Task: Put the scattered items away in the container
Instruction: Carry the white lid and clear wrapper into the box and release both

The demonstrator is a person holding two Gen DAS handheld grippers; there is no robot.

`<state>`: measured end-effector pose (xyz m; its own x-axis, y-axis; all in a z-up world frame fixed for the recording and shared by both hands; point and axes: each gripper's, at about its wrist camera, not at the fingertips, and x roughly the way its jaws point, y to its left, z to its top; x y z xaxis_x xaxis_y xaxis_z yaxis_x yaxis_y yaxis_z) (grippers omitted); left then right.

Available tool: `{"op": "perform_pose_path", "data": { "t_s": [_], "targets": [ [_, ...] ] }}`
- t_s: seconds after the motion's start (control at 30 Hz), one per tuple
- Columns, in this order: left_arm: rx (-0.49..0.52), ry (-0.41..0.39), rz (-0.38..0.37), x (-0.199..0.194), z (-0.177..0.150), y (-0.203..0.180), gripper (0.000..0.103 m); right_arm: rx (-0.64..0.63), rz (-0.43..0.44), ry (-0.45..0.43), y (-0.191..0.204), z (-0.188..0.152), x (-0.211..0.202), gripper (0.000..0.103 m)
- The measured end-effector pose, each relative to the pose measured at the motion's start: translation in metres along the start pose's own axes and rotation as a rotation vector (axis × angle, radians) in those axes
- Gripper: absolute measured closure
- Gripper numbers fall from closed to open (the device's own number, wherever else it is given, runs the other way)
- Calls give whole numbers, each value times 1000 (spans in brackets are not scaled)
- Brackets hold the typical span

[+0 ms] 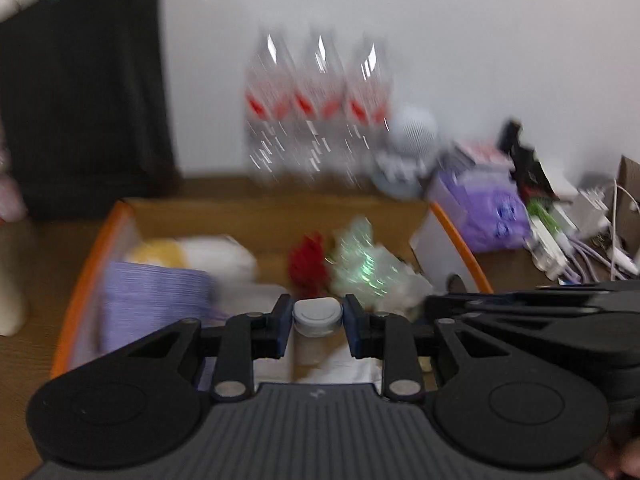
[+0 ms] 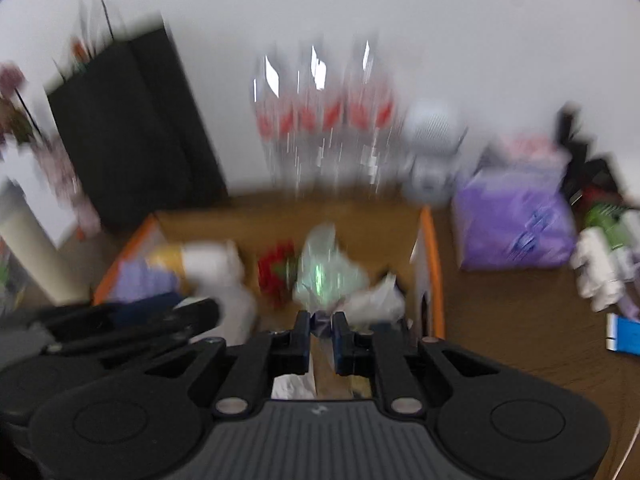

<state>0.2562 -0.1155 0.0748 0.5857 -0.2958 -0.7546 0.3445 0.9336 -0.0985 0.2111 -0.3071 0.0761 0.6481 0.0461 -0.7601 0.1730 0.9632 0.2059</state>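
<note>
An open cardboard box with orange edges [image 1: 82, 280] [image 2: 434, 264] lies on the wooden table ahead of both grippers. It holds a purple pack [image 1: 156, 300], a white and yellow bundle [image 1: 208, 254], a red item [image 1: 308, 264] [image 2: 274, 272] and crinkled clear plastic [image 1: 368, 268] [image 2: 324, 276]. My left gripper [image 1: 318, 322] is shut on a small pale bottle with a grey cap [image 1: 318, 314], over the box's near side. My right gripper [image 2: 322, 330] is nearly closed on a small dark crumpled scrap [image 2: 321, 321]. Both views are blurred by motion.
Three clear water bottles with red labels [image 1: 320, 108] stand at the wall behind the box. A black box [image 1: 84, 88] is at the back left, a cream cylinder [image 2: 36, 256] further left. A white round device [image 1: 414, 130], a purple pack [image 2: 516, 220] and cables [image 1: 576, 248] crowd the right.
</note>
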Motion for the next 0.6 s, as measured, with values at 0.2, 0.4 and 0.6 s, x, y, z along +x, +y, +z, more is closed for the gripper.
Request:
{"op": "perform_pose_path", "data": {
  "t_s": [0.2, 0.4, 0.6],
  "targets": [
    [-28, 247, 9, 52, 21, 9, 75, 74, 12, 268, -16, 24, 49, 90],
    [-49, 319, 39, 40, 22, 11, 55, 110, -44, 363, -19, 23, 53, 78],
    [-26, 302, 120, -28, 43, 32, 0, 111, -96, 375, -10, 33, 1, 26]
  ]
}}
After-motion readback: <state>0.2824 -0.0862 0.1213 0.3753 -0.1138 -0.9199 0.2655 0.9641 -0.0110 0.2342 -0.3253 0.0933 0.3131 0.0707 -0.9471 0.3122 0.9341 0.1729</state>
